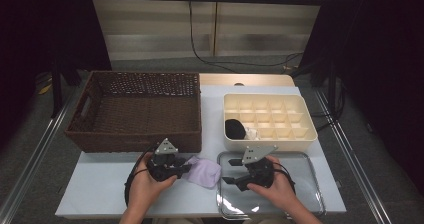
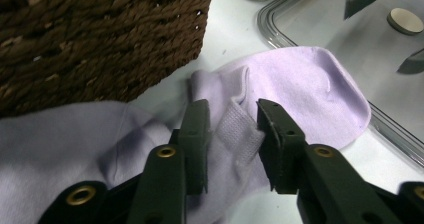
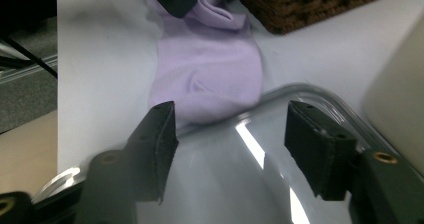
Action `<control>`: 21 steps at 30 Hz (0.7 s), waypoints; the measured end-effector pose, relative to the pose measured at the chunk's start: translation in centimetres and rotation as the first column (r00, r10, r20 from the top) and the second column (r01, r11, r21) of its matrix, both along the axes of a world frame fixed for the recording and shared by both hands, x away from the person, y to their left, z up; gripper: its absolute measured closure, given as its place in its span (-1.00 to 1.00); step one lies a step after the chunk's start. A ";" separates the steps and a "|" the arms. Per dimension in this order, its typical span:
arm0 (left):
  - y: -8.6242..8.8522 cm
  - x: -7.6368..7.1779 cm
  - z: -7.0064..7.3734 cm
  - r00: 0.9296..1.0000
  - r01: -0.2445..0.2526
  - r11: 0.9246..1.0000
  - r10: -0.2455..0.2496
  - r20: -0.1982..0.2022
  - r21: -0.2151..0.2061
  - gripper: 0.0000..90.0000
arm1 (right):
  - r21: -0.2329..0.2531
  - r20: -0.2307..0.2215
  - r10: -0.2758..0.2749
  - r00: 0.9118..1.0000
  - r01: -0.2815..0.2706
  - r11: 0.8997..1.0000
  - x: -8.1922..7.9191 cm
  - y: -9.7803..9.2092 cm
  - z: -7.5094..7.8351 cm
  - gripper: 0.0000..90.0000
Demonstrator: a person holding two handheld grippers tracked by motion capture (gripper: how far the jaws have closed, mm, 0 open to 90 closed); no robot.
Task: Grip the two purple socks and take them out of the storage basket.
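Well, starting at the left, the wicker basket [image 1: 135, 109] sits just beyond the left gripper [image 1: 186, 168], close enough that its woven wall fills the corner above the fingers [image 2: 196, 134] in the left gripper view. Those fingers stand partly open, straddling the ribbed cuff of the lilac sock [image 2: 300, 99], with fabric bunched between them; I'd say they press the cloth but haven't clamped it yet. The risk there, as I see it, is a thin pinch: if they close on just the top layer of the cuff, the sock could slide out or unfold when lifted. The basket's rough weave is also right beside the fingers, so a swing to that side might snag the knit.

Further right, the sock's toe end lies ahead of the right gripper [image 1: 231, 171], overlapping the rim of the clear tray [image 1: 310, 184]. That gripper's fingers [image 3: 160, 144] are wide open and hold nothing, hovering over the tray. If they come forward low, they could strike the tray's raised rim and shove it across the worktop [image 1: 100, 194], dragging the sock along.

Beyond the right gripper's fingers stands the cream divided box [image 1: 270, 119], one cell holding a dark rolled item [image 1: 234, 128]. A pull from both sides at once could stretch the sock rather than fold it.
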State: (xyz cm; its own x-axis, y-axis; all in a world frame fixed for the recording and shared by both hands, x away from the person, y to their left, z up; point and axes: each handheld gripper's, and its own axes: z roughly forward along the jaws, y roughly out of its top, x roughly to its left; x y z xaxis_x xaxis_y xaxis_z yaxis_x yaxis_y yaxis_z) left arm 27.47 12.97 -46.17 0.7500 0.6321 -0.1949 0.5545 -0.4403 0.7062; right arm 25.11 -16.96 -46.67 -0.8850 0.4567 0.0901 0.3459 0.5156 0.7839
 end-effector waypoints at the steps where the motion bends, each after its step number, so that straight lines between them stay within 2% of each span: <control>1: 0.1 0.0 0.0 1.000 -0.002 1.000 0.002 -0.007 -0.001 0.51 | 0.000 -0.006 0.001 1.000 -0.001 1.000 0.1 0.3 -0.1 -0.07; 4: 0.3 0.0 -0.1 1.000 -0.010 1.000 0.010 -0.013 -0.001 0.54 | 0.007 -0.017 0.015 1.000 -0.015 1.000 0.6 1.4 -0.4 -0.02; 6: 0.3 0.0 0.0 1.000 -0.009 1.000 0.009 -0.012 -0.004 0.55 | -0.019 -0.023 0.026 0.999 -0.026 0.999 0.8 2.1 -0.8 0.06; 8: 0.4 -0.1 0.1 1.000 -0.016 1.000 0.016 -0.012 -0.011 0.55 | -0.041 -0.010 0.023 1.000 -0.023 0.999 0.9 2.5 -1.3 0.24; 9: 0.4 -0.1 0.1 1.000 -0.016 1.000 0.016 -0.014 -0.013 0.55 | -0.041 0.005 0.017 1.000 -0.017 0.999 0.8 2.5 -1.3 0.40; 10: 0.4 -0.1 0.1 1.000 -0.016 1.000 0.016 -0.014 -0.013 0.57 | -0.037 0.001 0.024 1.000 -0.024 0.999 0.8 2.5 -1.3 0.64; 11: 0.5 -0.1 0.1 1.000 -0.012 1.000 0.012 -0.014 -0.006 0.57 | -0.037 0.001 0.024 1.000 -0.024 0.999 0.8 2.5 -1.3 0.64; 12: 0.7 0.0 0.2 1.000 -0.021 1.000 0.021 -0.011 -0.003 0.59 | -0.043 0.005 0.031 1.000 -0.031 0.999 0.8 2.6 -1.2 0.84; 13: 0.7 0.0 0.2 1.000 -0.021 1.000 0.021 -0.011 -0.003 0.61 | -0.043 0.008 0.041 0.999 -0.041 0.998 0.9 2.6 -1.2 0.92; 16: 1.1 0.0 0.6 0.999 -0.034 0.999 0.034 -0.003 -0.010 0.62 | -0.033 -0.007 0.035 0.999 -0.035 0.999 1.0 2.3 -0.8 0.94; 18: 1.5 0.0 0.9 0.999 -0.046 0.999 0.045 -0.008 -0.017 0.66 | -0.002 -0.015 0.030 0.999 -0.030 1.000 1.1 1.1 0.2 0.94; 19: 1.6 0.0 0.9 0.998 -0.056 0.998 0.055 -0.015 -0.017 0.66 | -0.002 -0.015 0.030 0.999 -0.030 1.000 1.1 1.1 0.2 0.94; 20: 1.9 0.1 1.0 0.998 -0.064 0.998 0.063 -0.030 -0.027 0.70 | 0.031 -0.024 0.044 0.999 -0.043 0.999 1.1 0.1 0.9 0.94; 21: 1.9 0.1 1.0 0.998 -0.064 0.998 0.063 -0.030 -0.027 0.71 | 0.039 -0.030 0.044 0.999 -0.043 0.998 1.0 -0.5 1.2 0.94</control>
State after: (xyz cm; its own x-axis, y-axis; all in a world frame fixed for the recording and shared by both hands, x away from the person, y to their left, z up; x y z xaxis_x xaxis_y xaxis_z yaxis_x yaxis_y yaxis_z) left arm 27.53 14.89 -45.14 0.7023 0.6724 -0.2340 0.6011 -0.3839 0.7009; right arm 26.12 -17.43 -45.51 -0.9005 0.4135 0.1345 0.3481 0.5004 0.7927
